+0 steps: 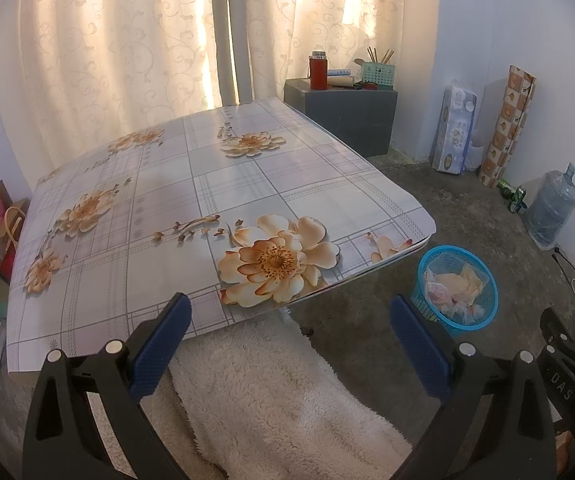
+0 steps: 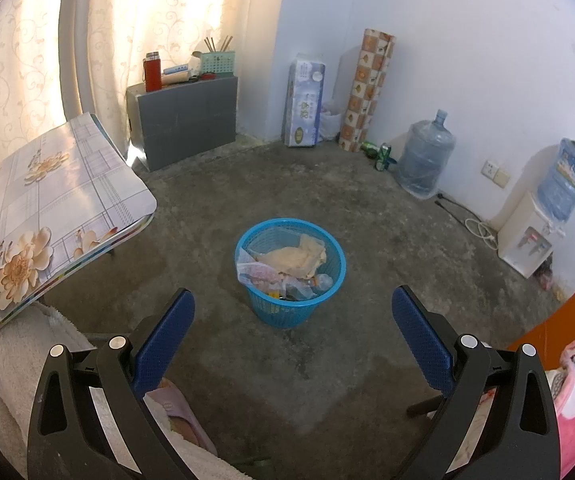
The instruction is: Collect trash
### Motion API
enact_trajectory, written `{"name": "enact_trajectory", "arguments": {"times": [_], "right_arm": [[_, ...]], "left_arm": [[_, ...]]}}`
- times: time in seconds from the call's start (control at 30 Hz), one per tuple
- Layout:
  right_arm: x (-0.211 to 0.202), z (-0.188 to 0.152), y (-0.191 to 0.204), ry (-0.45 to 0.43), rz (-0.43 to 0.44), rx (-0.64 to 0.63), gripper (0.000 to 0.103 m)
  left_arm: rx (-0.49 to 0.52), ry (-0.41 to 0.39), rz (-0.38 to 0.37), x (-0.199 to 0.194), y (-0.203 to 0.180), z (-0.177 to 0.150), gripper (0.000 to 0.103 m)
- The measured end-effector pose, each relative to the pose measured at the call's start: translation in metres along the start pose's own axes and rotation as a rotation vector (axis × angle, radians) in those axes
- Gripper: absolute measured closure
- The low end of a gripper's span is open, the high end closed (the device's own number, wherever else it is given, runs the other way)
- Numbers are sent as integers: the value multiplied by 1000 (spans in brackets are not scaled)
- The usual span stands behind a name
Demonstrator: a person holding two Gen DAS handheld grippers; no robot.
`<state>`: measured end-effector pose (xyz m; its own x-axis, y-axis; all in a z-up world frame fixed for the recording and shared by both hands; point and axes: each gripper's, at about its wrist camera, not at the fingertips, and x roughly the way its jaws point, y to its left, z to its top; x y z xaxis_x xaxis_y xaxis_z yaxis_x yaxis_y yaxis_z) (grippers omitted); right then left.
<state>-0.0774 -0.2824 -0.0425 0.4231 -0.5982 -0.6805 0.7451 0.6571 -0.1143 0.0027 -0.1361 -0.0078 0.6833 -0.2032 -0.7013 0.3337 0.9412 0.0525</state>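
Right wrist view showed your blue basket [image 2: 290, 272] mid-frame already full of trash; the table [image 1: 207, 184] looked bare, and both tongs [image 1: 287, 344] [image 2: 293, 340] were wide open, holding nothing.

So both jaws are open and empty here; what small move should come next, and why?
Probably none beyond pulling back. The blue basket already holds wrappers and crumpled paper, and the floral tabletop shows no loose trash. The left gripper and right gripper hold nothing. If anything, turn toward the green cans by the wall.
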Motion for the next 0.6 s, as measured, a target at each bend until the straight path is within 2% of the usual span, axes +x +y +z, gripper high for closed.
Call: {"name": "enact_trajectory", "arguments": {"times": [0.6], "right_arm": [[-2, 3, 0, 0, 1, 0, 8]], "left_arm": [[-3, 1, -1, 0, 0, -1, 6]]}}
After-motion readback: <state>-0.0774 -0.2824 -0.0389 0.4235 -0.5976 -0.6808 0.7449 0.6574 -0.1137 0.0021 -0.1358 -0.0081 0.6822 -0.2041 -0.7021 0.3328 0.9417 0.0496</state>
